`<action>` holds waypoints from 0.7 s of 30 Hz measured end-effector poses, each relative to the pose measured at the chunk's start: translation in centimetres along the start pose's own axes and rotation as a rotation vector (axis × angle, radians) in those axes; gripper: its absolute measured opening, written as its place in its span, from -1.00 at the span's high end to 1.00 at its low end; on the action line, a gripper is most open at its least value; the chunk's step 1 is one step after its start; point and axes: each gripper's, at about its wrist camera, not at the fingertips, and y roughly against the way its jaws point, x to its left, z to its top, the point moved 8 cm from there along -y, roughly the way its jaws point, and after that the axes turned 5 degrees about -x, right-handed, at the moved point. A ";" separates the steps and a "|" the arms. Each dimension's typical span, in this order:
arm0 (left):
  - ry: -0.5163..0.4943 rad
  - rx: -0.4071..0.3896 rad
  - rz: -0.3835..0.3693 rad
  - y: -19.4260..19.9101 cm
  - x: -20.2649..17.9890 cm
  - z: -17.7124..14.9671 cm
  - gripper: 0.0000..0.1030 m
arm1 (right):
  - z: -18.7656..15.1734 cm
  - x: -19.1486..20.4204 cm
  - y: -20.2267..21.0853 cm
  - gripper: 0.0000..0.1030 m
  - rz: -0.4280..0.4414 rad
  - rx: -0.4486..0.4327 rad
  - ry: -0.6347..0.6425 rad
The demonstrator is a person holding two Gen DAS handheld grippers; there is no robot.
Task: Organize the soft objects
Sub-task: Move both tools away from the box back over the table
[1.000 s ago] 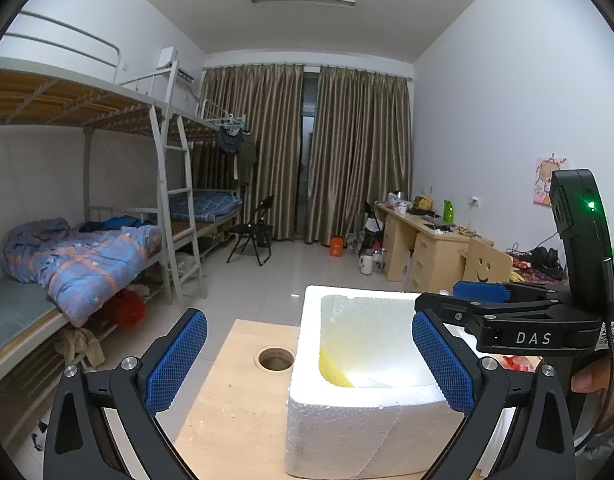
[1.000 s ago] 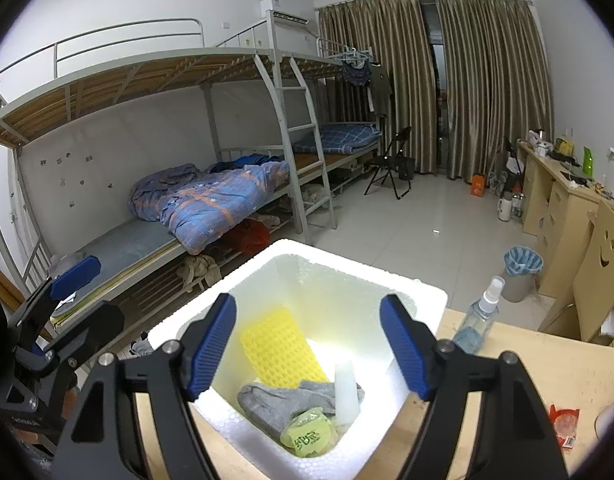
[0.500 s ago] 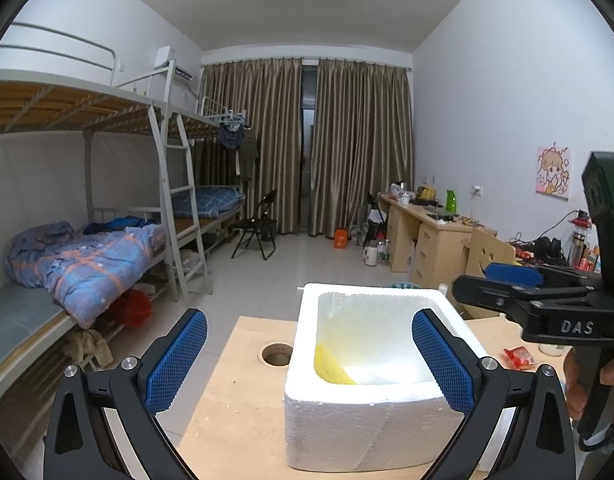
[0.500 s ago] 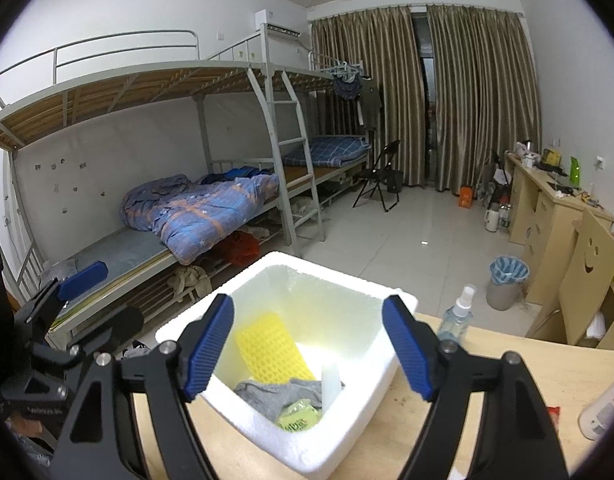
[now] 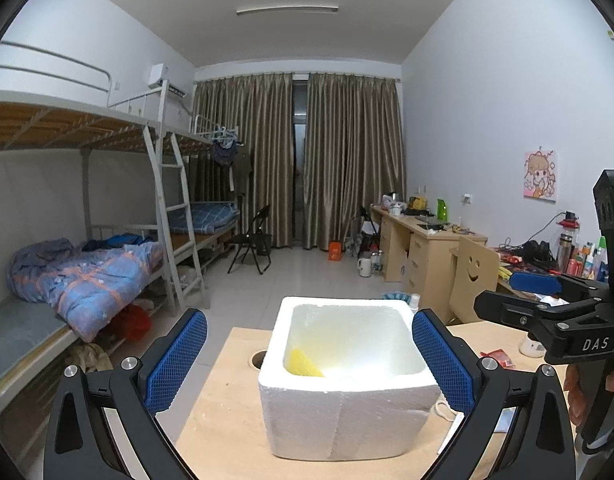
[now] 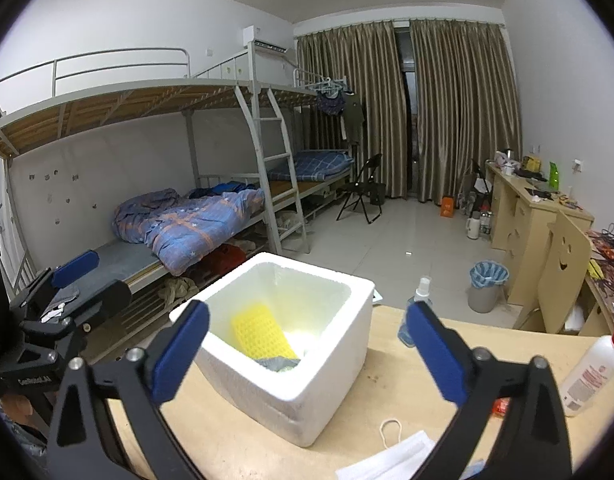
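A white foam box (image 5: 347,396) (image 6: 327,364) stands on the wooden table (image 5: 223,432). Inside it a yellow waffle sponge (image 6: 261,332) (image 5: 303,365) leans on the wall beside a grey cloth (image 6: 277,363). My left gripper (image 5: 309,364) is open and empty, held back from the box's near side. My right gripper (image 6: 303,354) is open and empty, above the table in front of the box; it also shows in the left wrist view (image 5: 535,296). A white face mask (image 6: 395,458) with its ear loop lies on the table below the right gripper.
A blue spray bottle (image 6: 417,304) and a white bottle with a red cap (image 6: 591,368) stand on the table right of the box. A round cable hole (image 5: 258,358) is left of the box. A small red packet (image 5: 499,357) lies at right. Bunk beds and desks stand behind.
Both grippers have pulled back and away from the box; it looks smaller and farther in both views. The right gripper moved right. Both stay open.
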 end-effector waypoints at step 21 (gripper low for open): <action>-0.025 -0.069 -0.063 9.7 -4.6 0.2 -0.99 | -1.7 1.3 8.6 -0.99 -0.078 -0.093 0.032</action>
